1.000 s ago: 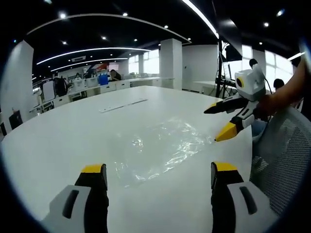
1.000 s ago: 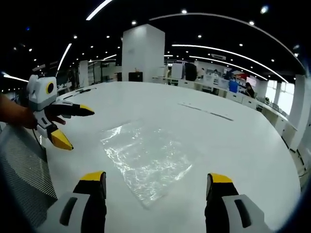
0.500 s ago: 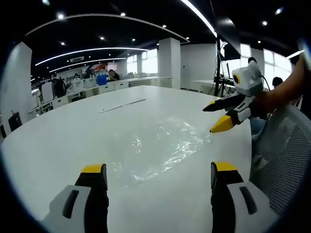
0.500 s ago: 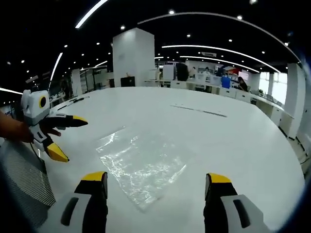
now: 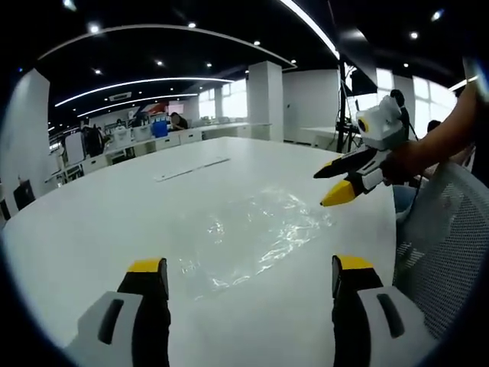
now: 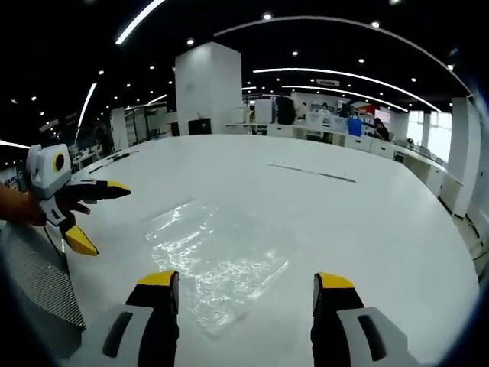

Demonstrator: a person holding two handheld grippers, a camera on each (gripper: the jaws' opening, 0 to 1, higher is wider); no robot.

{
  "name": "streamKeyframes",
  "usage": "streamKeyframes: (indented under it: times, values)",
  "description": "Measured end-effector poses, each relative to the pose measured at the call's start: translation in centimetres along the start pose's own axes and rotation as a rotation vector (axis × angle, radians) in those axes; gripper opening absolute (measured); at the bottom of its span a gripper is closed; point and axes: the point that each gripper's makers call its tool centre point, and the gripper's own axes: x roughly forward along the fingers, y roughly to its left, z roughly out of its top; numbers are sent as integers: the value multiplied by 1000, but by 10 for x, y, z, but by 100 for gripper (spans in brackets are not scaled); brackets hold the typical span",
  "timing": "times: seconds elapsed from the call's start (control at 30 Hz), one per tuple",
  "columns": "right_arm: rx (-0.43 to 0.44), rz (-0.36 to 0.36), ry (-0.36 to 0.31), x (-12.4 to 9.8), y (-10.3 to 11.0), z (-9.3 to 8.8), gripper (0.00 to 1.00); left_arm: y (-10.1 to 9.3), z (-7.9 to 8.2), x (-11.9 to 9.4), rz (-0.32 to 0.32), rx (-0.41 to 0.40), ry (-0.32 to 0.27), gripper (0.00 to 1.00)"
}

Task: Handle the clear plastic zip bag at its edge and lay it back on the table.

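The clear plastic zip bag (image 5: pixel 256 233) is lying flat on the white counter (image 5: pixel 114 206), crinkled and catching glare from the ceiling lights. No gripper is touching it. In the right gripper view the bag (image 6: pixel 218 256) is sitting just ahead of that view's own fingers, with its near corner reaching toward the gap between them.

The left gripper (image 5: pixel 248 287) is hovering low over the counter with its yellow-tipped fingers (image 5: pixel 147 267) spread wide and holding nothing; the bag is lying just beyond them. The right gripper (image 6: pixel 246 290) is hanging the same way, fingers (image 6: pixel 330 283) parted and empty.

In the left gripper view the right gripper (image 5: pixel 335 182) is entering from the right, raised above the bag's far edge, with a hand (image 5: pixel 416 157) gripping its body. A grey mesh chair back (image 5: pixel 443 245) is standing at the counter's edge beside it.

A long thin strip (image 5: pixel 192 167) is lying farther back on the counter. No brand, label or writing is readable anywhere.
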Motion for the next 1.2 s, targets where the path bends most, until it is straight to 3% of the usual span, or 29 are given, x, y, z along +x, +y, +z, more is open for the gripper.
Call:
streamKeyframes:
  times: [0.43, 0.77, 1.2]
  values:
    - [26, -1, 1, 10, -14, 2, 65, 1, 0, -1, 3, -4, 0, 88]
    - [113, 6, 0, 24, -29, 5, 57, 1, -2, 0, 2, -9, 4, 87]
    - [158, 27, 21, 40, -36, 4, 50, -1, -3, 0, -2, -15, 12, 86]
